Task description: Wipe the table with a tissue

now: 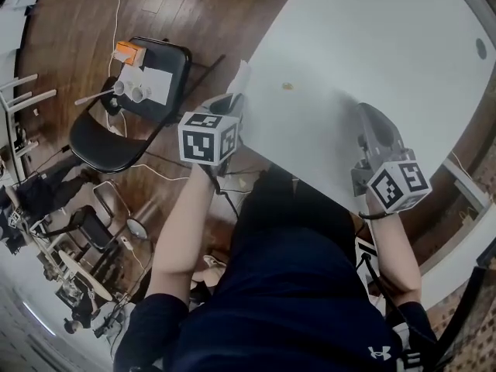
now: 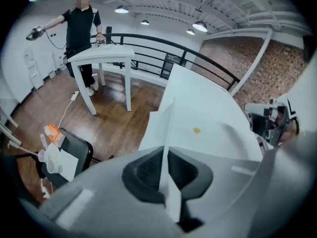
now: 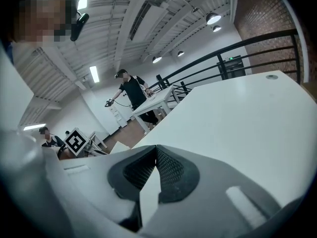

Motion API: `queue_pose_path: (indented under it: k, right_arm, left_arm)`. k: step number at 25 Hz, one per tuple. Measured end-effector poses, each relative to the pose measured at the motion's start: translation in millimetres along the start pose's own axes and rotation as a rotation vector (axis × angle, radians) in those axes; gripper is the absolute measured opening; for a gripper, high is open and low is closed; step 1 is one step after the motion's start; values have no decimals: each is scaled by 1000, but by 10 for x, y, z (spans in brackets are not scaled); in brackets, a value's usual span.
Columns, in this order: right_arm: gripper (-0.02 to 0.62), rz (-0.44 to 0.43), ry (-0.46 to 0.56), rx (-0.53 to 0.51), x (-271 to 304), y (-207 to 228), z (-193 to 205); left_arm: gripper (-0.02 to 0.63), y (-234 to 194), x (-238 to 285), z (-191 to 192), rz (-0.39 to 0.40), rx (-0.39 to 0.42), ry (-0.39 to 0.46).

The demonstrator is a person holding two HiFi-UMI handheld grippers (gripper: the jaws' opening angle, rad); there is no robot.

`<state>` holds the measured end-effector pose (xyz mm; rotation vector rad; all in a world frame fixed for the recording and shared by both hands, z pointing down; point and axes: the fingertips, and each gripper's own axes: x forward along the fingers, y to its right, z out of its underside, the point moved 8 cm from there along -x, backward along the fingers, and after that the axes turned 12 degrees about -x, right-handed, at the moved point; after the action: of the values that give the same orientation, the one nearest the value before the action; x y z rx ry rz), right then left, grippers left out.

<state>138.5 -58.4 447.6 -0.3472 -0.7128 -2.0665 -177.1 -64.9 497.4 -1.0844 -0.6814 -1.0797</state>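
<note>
**Tissue clamped in left tool at the bench's edge**

Seen from the head view, a person in a dark shirt stands at the near corner of a large white bench (image 1: 387, 45), holding one tool in each hand. The left tool (image 2: 165, 152) has its jaws closed on a white tissue (image 2: 166, 125). The thin sheet stands edge-on between the dark pads and rises past their tips. In the head view the tissue sits at the bench's left edge, just above the left tool's marker cube (image 1: 208, 138).

A small yellowish spot (image 1: 287, 86) lies on the bench at 2 o'clock from the tissue, near it but apart from it.

The right tool (image 3: 155, 150) lies at 4 o'clock from the spot, low over the bench near its front edge. Its jaws meet at the tips with nothing between them.

On the wooden floor (image 1: 77, 22), at 10 o'clock from the left tool, stands a black folding chair (image 1: 108, 142). It carries an orange box (image 1: 129, 52), white cups (image 1: 132, 91) and a sheet of paper (image 1: 157, 84).

In the left gripper view, another person (image 2: 81, 24) stands by a second white bench (image 2: 106, 56) at 11 o'clock, far off.
</note>
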Motion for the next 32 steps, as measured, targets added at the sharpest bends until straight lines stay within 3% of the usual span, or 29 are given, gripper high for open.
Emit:
queue_pose_path:
  k: [5,12,20,32]
  right_arm:
    - [11,-2,-4,20,4,31,104]
    - [11,8,-5,59,-40,94,206]
    - [9,18,1,93,-141,155,219]
    - [9,48,23,126,-270,336,197]
  left_arm:
    - [6,-29,144,3,59,-125,12]
    - [6,50,274,-43,117,-188,9]
    - [6,219,382,-94,174,-230,15]
    - [6,503,527,-145,205,-201,-17]
